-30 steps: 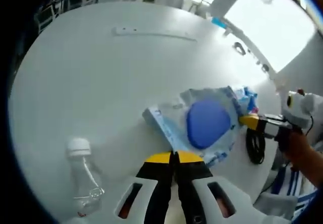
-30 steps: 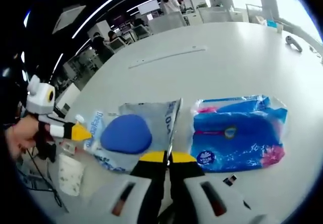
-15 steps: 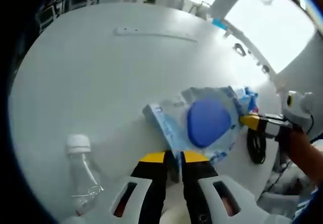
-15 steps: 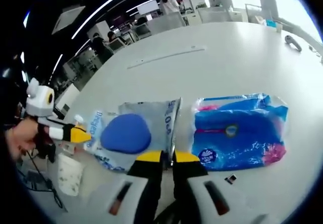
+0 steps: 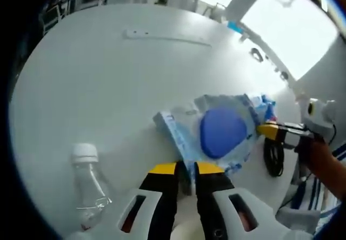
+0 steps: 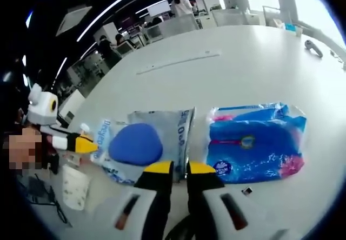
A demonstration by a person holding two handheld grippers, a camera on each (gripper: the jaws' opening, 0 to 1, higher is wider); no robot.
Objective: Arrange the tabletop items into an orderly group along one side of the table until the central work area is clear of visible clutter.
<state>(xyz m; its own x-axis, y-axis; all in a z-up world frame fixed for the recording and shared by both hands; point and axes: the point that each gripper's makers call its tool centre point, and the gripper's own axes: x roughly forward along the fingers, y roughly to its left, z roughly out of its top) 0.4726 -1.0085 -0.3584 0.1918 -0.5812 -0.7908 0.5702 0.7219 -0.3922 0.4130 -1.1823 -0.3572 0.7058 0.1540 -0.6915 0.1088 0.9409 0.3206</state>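
Both grippers are letting go of the pale blue soft plastic pack with a dark blue oval patch (image 5: 219, 132): a second ago each pair of jaws was pinched together on an edge, and now the left gripper (image 5: 186, 168) and right gripper (image 6: 180, 167) are standing slightly apart. The pack is lying flat near the edge of the white table (image 5: 97, 88), just beside the bright blue and pink plastic-wrapped pack (image 6: 254, 145), so this placement is looking finished, with the clear plastic bottle (image 5: 89, 183) likely waiting next
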